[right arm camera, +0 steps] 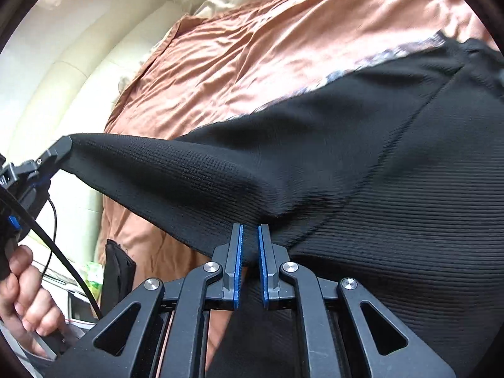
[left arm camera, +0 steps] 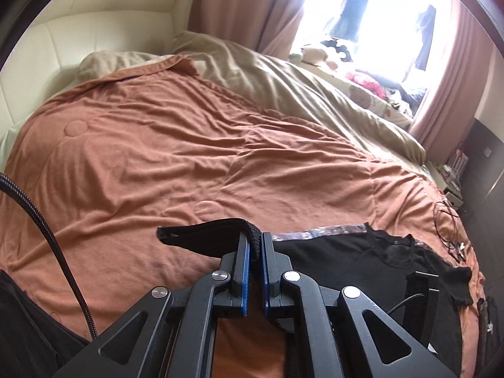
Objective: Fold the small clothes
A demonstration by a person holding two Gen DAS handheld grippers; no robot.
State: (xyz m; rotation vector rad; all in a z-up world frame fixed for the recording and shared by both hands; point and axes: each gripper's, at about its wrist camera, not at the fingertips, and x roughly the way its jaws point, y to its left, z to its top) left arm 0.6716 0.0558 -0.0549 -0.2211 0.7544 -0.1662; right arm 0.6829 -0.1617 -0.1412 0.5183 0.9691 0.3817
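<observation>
A black ribbed garment (left arm camera: 346,258) with a patterned trim lies on the orange-brown blanket (left arm camera: 157,157), low and right in the left wrist view. My left gripper (left arm camera: 255,236) is shut on a black edge of it, and the cloth bunches between the blue pads. In the right wrist view the garment (right arm camera: 378,157) fills the right half. One corner is stretched up and leftward to the left gripper (right arm camera: 61,149), which a hand (right arm camera: 19,283) holds. My right gripper (right arm camera: 250,228) is shut on a fold of the same black cloth near the picture's middle.
A beige duvet (left arm camera: 299,94) is heaped along the bed's far side, with a cream padded headboard (left arm camera: 63,31) at the left. Pink curtains (left arm camera: 441,94) frame a bright window, and soft toys and clothes (left arm camera: 362,78) lie below it. Thin cables (left arm camera: 450,220) rest at the bed's right edge.
</observation>
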